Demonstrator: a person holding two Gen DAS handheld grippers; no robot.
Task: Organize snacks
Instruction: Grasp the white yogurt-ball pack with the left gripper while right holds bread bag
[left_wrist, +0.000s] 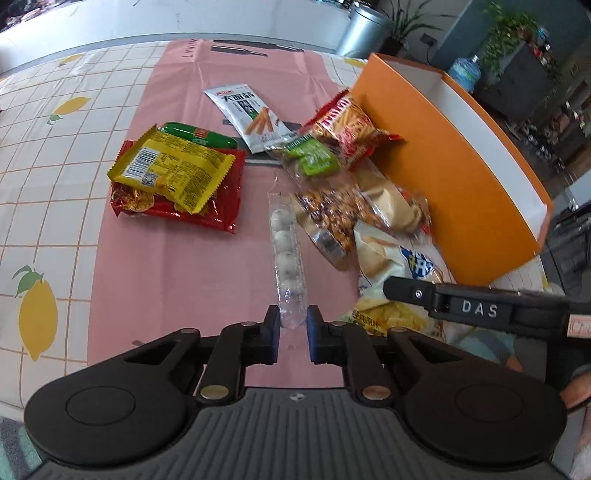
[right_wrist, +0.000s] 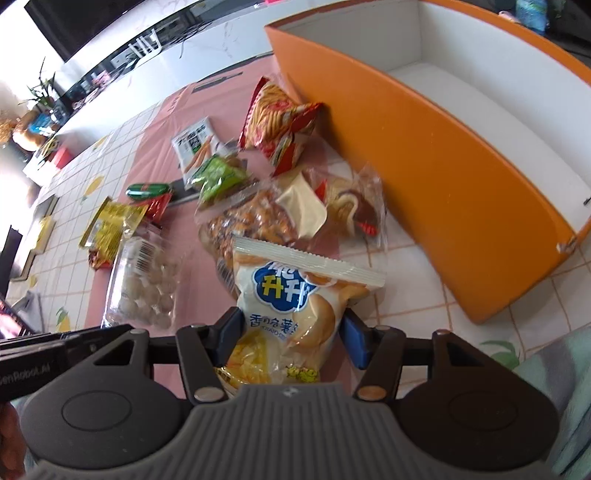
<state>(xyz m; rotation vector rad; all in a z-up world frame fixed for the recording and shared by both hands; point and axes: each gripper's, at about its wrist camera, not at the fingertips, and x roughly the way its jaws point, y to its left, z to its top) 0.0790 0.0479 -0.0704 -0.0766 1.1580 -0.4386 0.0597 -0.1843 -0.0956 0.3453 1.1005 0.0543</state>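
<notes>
My left gripper (left_wrist: 294, 326) is shut on the near end of a long clear packet of white balls (left_wrist: 286, 240), which stretches away over the pink mat (left_wrist: 177, 280). The same packet (right_wrist: 144, 280) shows at the left of the right wrist view. My right gripper (right_wrist: 293, 330) is shut on a white and yellow potato chip bag (right_wrist: 291, 295), its pads pressing both sides. That chip bag (left_wrist: 384, 258) lies right of the clear packet. An orange box (right_wrist: 424, 147) with a white, empty inside stands just right of the snack pile.
A yellow packet (left_wrist: 173, 170) lies on a red packet (left_wrist: 207, 214) beside a green sausage (left_wrist: 199, 134). Farther off lie a white stick-snack packet (left_wrist: 245, 110), a red fries bag (left_wrist: 351, 125), a green packet (left_wrist: 314, 155), a nut packet (left_wrist: 332, 214) and a pastry packet (left_wrist: 395, 206).
</notes>
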